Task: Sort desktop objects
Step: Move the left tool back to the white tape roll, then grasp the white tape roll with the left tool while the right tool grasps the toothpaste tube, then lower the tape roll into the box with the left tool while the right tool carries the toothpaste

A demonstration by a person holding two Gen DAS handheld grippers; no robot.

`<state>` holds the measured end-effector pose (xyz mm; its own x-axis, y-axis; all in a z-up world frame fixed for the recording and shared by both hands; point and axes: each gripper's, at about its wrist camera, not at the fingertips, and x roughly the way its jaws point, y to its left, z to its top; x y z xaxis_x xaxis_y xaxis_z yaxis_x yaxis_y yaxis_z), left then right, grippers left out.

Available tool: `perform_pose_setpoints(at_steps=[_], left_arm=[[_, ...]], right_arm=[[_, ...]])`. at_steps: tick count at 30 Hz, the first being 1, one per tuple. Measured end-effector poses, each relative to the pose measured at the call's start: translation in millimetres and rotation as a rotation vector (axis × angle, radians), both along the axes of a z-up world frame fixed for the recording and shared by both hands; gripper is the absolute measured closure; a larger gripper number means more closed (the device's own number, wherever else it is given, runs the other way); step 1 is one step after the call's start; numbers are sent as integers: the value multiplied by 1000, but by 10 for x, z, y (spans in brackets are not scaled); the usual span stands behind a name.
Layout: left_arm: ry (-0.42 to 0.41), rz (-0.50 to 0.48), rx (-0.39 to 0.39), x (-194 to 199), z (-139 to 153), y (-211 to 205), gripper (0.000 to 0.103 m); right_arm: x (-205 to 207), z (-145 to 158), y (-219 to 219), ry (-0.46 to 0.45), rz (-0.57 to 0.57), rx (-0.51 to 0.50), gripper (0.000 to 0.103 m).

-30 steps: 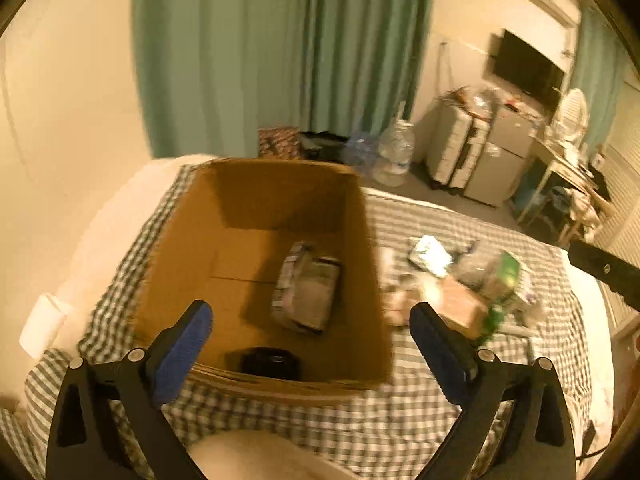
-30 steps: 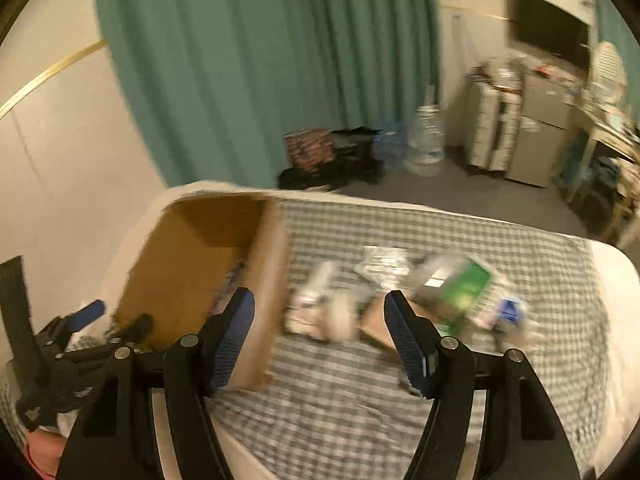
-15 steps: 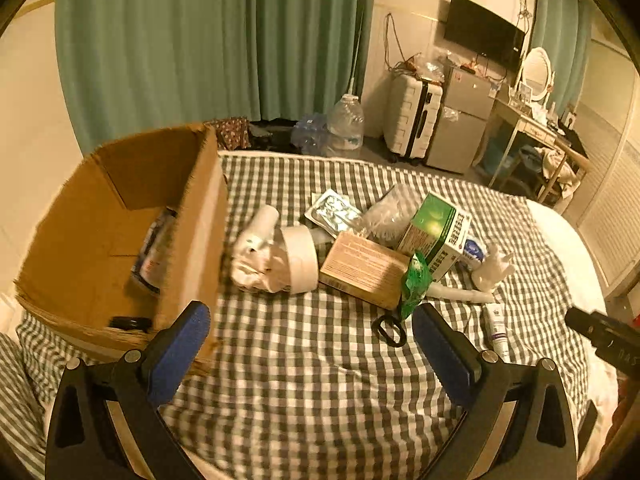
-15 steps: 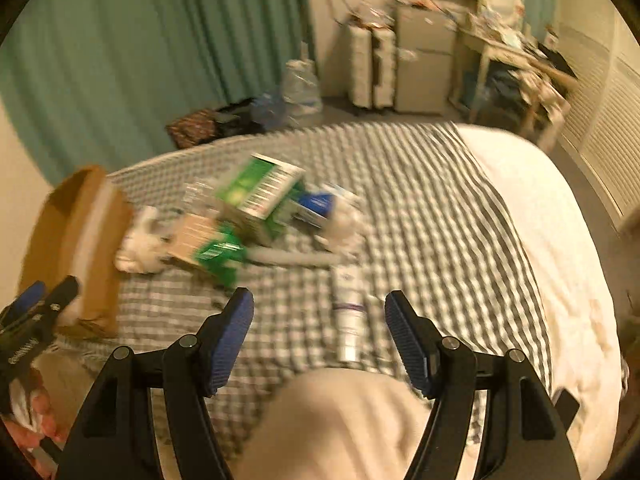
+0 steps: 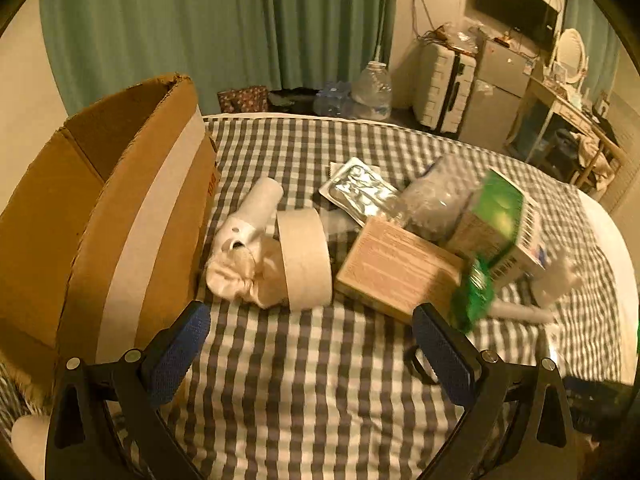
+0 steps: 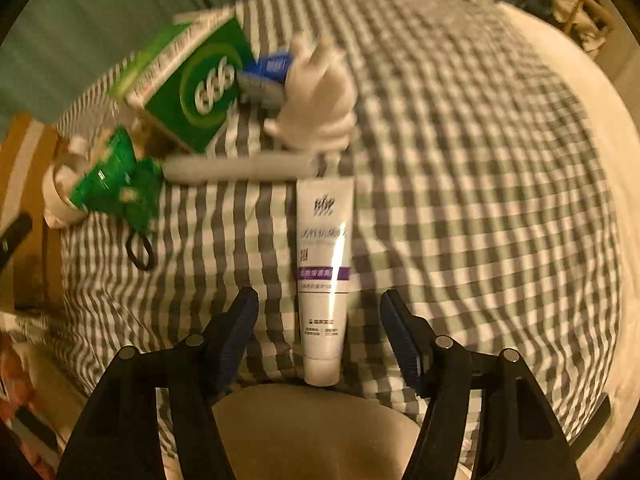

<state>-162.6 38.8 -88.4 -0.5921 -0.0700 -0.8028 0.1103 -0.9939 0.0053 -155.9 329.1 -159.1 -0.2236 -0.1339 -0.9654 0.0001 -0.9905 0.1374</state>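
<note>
Our right tool [image 6: 318,336] has swung from the cardboard box [image 5: 120,216] down over the white tube [image 6: 324,264] on the bed, at twelve o'clock between closing, not-yet-gripping jaws; left tool [image 5: 308,348] released.

The tall brown cardboard box [image 5: 120,216] runs off the left edge of the left wrist view, and its near wall hides whatever is inside. A black loop-shaped object [image 5: 416,364] is partly covered by a blue pad of the left gripper [image 5: 308,354], so its kind cannot be told. The green carton with a barcode [image 5: 500,220] and the crinkled green packet [image 5: 474,298] are smeared by motion. In the right wrist view, the printing on the white plastic tube with a purple band [image 6: 324,264] is too blurred to read. The grey-and-white checked cloth [image 6: 480,200] beyond it is blurred. A white glove-like shape [image 6: 320,100] cannot be identified.
</note>
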Motion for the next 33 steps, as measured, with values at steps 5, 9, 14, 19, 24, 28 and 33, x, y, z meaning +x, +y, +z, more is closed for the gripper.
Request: perform_pose_setpoints(at_steps=[5, 9, 14, 19, 24, 28, 33], left_arm=[[-11, 16, -22, -246, -102, -71, 0], [-34, 42, -35, -413, -232, -160, 0], [-110, -4, -68, -574, -336, -171, 73], [-89, -29, -8, -455, -242, -265, 73], [-52, -42, 79, -259, 37, -345, 73], [-17, -79, 99, -142, 320, -307, 73], [56, -135, 141, 13, 677, -249, 73]], right_arm=[[-40, -158, -118, -62, 62, 66, 51], [-44, -202, -95, -68, 56, 80, 60], [0, -179, -75, -38, 38, 99, 77], [56, -7, 27, 13, 21, 119, 77], [178, 212, 111, 91, 12, 102, 77], [313, 448, 121, 138, -4, 84, 77], [456, 714, -65, 196, 5, 61, 77]])
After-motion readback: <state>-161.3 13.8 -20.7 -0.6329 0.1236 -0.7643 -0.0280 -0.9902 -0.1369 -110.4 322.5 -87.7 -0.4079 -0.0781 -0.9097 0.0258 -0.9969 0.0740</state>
